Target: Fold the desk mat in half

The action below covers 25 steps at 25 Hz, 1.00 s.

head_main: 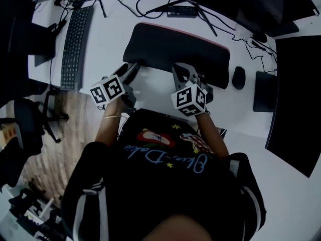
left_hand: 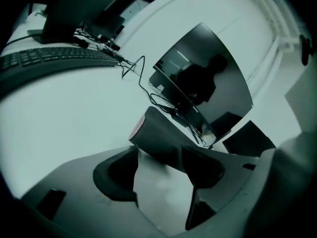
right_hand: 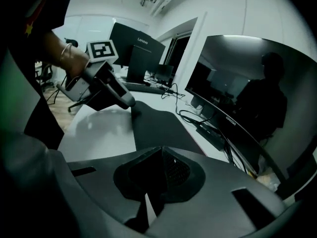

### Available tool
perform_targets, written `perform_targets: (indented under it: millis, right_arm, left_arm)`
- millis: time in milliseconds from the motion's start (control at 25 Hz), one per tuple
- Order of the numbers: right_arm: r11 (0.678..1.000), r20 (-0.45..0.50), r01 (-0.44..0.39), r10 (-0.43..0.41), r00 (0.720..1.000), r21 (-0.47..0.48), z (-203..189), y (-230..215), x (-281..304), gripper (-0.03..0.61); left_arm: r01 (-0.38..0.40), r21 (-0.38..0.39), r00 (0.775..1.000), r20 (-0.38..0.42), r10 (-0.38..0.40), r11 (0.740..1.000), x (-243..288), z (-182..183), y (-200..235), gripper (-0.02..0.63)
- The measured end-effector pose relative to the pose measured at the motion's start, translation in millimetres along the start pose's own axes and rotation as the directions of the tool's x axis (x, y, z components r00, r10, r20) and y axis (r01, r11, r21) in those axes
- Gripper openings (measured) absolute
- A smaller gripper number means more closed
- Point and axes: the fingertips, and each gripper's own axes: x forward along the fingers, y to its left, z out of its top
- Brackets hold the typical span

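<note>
A black desk mat (head_main: 175, 46) with a red rim lies flat on the white desk (head_main: 150, 92). My left gripper (head_main: 133, 70) is at the mat's near left corner. In the left gripper view its jaws stand wide apart, and the mat's corner (left_hand: 161, 138) reaches in between their tips (left_hand: 159, 155) without being pinched. My right gripper (head_main: 186, 73) is at the mat's near edge, further right. In the right gripper view the mat (right_hand: 158, 125) runs up to the pads, which are shut (right_hand: 161, 157) on its edge. The same view shows the left gripper (right_hand: 106, 90) touching the corner.
A dark keyboard (head_main: 75, 46) lies left of the mat and a mouse (head_main: 238, 77) right of it. Cables (head_main: 150, 4) run along the back. A large curved monitor (right_hand: 237, 98) stands behind the mat, and a dark screen (head_main: 296, 99) is at the right. A chair (head_main: 25, 124) is on the floor left.
</note>
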Motion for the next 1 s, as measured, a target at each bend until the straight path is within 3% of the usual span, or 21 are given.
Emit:
perform_targets:
  millis: [120,280,520,600,720,800,920,1000]
  right_arm:
    - [0.998,-0.042,-0.011,0.008,0.999,-0.064,-7.7,8.0,5.8,0.003]
    - [0.998,-0.076,-0.041,0.037,0.996,-0.052,-19.9,15.0,13.2,0.000]
    - [0.990,-0.173,-0.109,0.093,0.981,-0.087,-33.8,26.4,27.4,0.000]
    - [0.989,-0.188,-0.115,0.096,0.977,-0.091,-35.0,27.7,29.7,0.000]
    - [0.990,-0.182,-0.113,0.095,0.979,-0.089,-32.8,28.4,30.2,0.000]
    - [0.992,-0.147,-0.100,0.089,0.985,-0.070,-27.5,26.0,27.4,0.000]
    - [0.998,-0.048,-0.037,0.039,0.998,0.058,-19.4,7.9,11.1,0.000]
    - [0.981,0.008,0.019,-0.021,1.000,0.191,-21.2,-14.5,-7.0,0.000]
  left_arm:
    - [-0.027,-0.058,1.000,0.002,0.027,0.998,7.0,1.7,6.6,0.252]
    - [-0.079,-0.150,0.997,0.013,0.082,0.986,14.8,2.1,16.7,0.253]
    - [-0.113,-0.182,0.992,0.039,0.122,0.977,20.1,10.3,21.0,0.235]
    - [-0.100,-0.170,0.992,0.062,0.112,0.980,19.0,13.9,19.0,0.191]
    - [-0.059,-0.134,0.993,0.097,0.072,0.989,14.5,25.7,8.5,0.067]
    - [-0.035,-0.087,0.993,0.112,0.045,0.996,11.5,35.6,-4.5,0.046]
    - [0.009,-0.025,0.990,0.140,-0.006,1.000,6.9,51.1,-31.1,0.041]
    - [0.047,0.026,0.987,0.150,-0.051,0.999,5.8,60.4,-55.0,0.041]
